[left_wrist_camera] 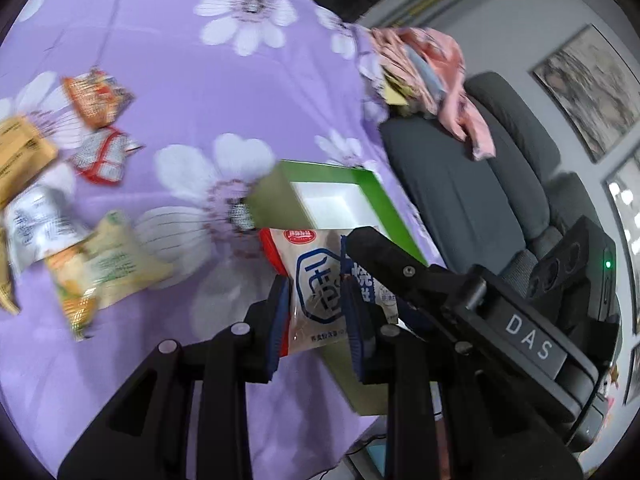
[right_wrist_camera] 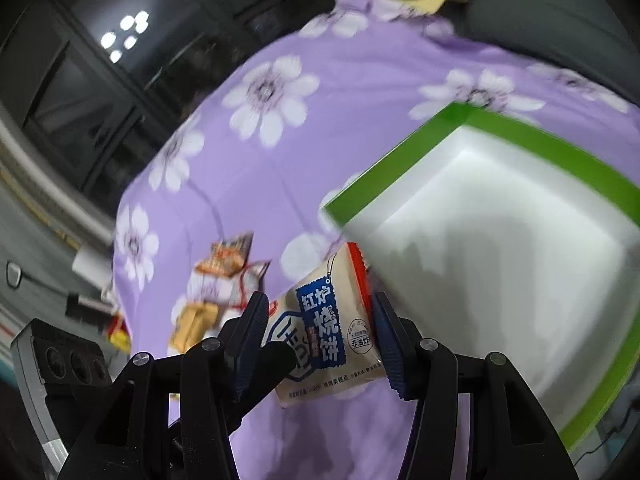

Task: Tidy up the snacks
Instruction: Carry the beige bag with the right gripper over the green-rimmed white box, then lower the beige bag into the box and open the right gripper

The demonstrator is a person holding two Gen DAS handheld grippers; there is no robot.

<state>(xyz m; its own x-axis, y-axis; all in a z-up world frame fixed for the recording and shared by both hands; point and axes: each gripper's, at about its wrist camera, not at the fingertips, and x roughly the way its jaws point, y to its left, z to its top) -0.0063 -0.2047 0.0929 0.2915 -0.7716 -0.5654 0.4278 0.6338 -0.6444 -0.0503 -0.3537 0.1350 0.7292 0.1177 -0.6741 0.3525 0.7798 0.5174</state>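
- Gripping one white snack packet with both tools: my left gripper has its pads pressed on the packet's two sides, jaws narrow.
- My right gripper clamps the same snack packet from the other side, jaws a little wider, pads on both edges.
- The packet hangs in the air between the two, clear of the purple flowered cloth.
- Its long axis runs away from my jaws, red-trimmed end pointing toward the green-rimmed box.
- The box lies just ahead and to the right; my right gripper looks nearer its open white inside.
- Other snacks lie well apart, off to the left on the cloth.
- Next, I judge, carry the packet over the rim and let go.
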